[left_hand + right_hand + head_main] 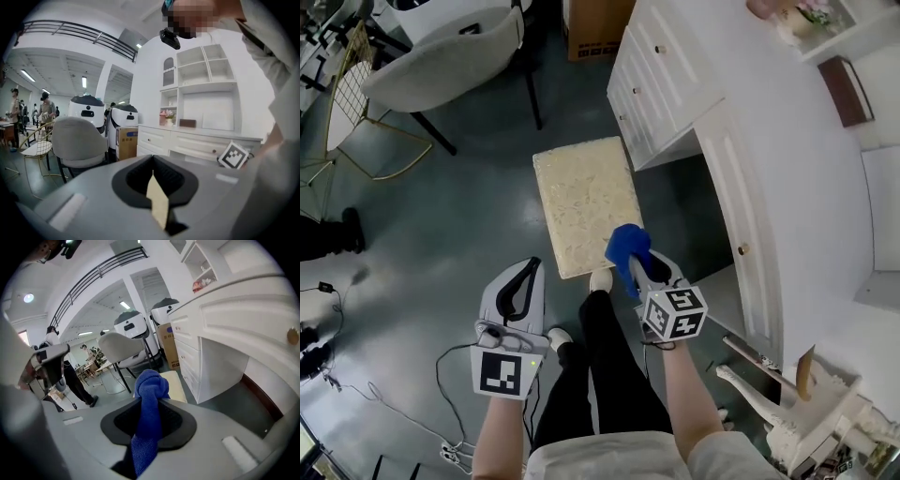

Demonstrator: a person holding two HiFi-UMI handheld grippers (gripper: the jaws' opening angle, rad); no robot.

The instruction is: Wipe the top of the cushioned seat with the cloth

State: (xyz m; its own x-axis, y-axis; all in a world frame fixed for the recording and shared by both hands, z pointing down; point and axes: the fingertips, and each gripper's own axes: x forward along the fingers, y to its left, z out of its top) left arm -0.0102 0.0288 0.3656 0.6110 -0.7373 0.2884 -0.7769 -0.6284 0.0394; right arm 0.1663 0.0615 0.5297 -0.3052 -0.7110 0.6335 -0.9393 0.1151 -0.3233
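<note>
Right gripper view: right tongs (150, 401) clamp the blue cloth (151, 380) mid-bunch; looks soft, light, grip there should hold. Left tongs (153, 168) closed.

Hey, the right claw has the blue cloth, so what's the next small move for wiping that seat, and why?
Probably lower the right claw until the blue cloth presses on the near right corner of the cushioned seat. The claw is shut on the cloth, which bunches at its tip and seems to hang over that corner, not resting on it.
</note>
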